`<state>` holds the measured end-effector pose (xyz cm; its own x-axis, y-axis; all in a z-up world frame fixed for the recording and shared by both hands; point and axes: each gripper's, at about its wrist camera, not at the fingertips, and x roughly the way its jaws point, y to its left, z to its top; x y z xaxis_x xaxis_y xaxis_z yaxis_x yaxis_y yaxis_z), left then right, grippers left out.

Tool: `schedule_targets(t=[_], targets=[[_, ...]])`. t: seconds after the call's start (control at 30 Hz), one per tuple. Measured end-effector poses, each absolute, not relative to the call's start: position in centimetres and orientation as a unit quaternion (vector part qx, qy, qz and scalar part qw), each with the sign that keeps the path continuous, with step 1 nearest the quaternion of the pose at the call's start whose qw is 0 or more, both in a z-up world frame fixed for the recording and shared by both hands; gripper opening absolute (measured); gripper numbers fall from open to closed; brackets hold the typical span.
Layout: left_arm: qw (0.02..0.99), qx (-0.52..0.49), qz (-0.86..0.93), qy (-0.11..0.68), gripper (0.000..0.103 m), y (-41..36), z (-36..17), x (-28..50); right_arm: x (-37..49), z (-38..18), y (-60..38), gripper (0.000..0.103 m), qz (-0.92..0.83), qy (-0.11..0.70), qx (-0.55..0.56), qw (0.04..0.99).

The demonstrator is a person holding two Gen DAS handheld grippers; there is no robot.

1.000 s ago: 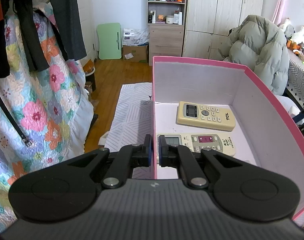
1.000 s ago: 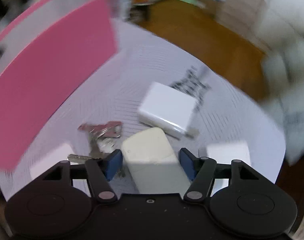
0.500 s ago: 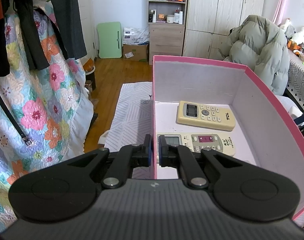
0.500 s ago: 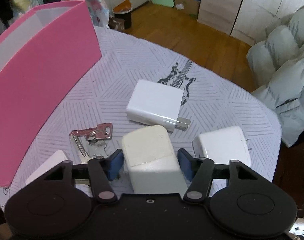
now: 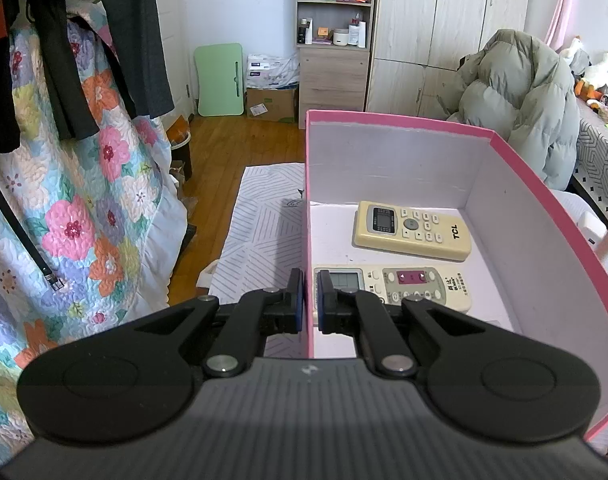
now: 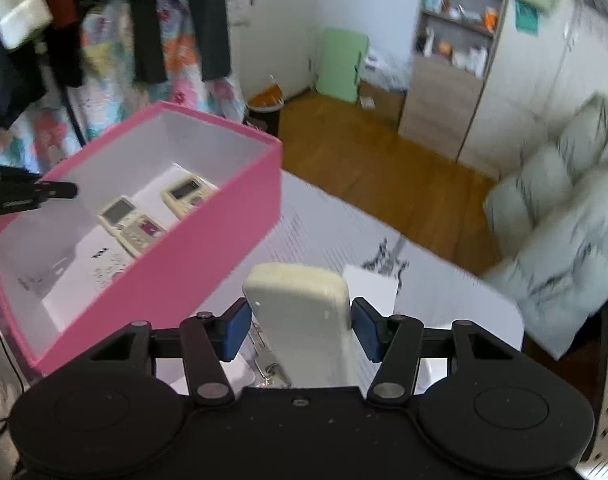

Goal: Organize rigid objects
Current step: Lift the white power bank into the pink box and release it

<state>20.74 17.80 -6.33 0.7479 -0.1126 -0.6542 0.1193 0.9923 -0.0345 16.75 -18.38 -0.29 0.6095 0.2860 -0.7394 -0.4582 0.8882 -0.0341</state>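
A pink box (image 5: 520, 168) with a white inside stands on the table and holds two cream remotes, a TCL one (image 5: 414, 230) at the back and another (image 5: 404, 284) nearer. My left gripper (image 5: 309, 300) is shut on the box's left wall. In the right wrist view my right gripper (image 6: 300, 328) is shut on a cream remote (image 6: 304, 316), lifted above the table just right of the pink box (image 6: 208, 256), which shows its two remotes (image 6: 132, 224).
A white charger block (image 6: 372, 286) and keys (image 6: 266, 360) lie on the striped tablecloth under the right gripper. A floral quilt (image 5: 64, 200) hangs at the left. A puffy jacket (image 5: 520, 100) sits behind the box.
My right gripper has lifted the cream remote off the table and swung left and up toward the pink box. My left gripper has kept its hold on the box wall.
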Motion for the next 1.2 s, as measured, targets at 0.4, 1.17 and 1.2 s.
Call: schedule_targets(t=[0.4, 1.17, 1.2], targets=[[0.936, 0.005, -0.062, 0.347, 0.006, 17.6, -6.3, 20.7, 15.8, 5.5, -15.5, 0.058, 0.243, 0.319, -0.112, 0.909], [0.937, 0.011, -0.062, 0.343, 0.006, 17.1, -6.2, 20.5, 25.9, 1.7, -1.4, 0.058, 0.32, 0.366, -0.065, 0.872], [0.937, 0.008, -0.063, 0.343, 0.006, 17.3, -6.2, 20.4, 26.5, 1.4, -0.8, 0.058, 0.317, 0.364, -0.06, 0.873]])
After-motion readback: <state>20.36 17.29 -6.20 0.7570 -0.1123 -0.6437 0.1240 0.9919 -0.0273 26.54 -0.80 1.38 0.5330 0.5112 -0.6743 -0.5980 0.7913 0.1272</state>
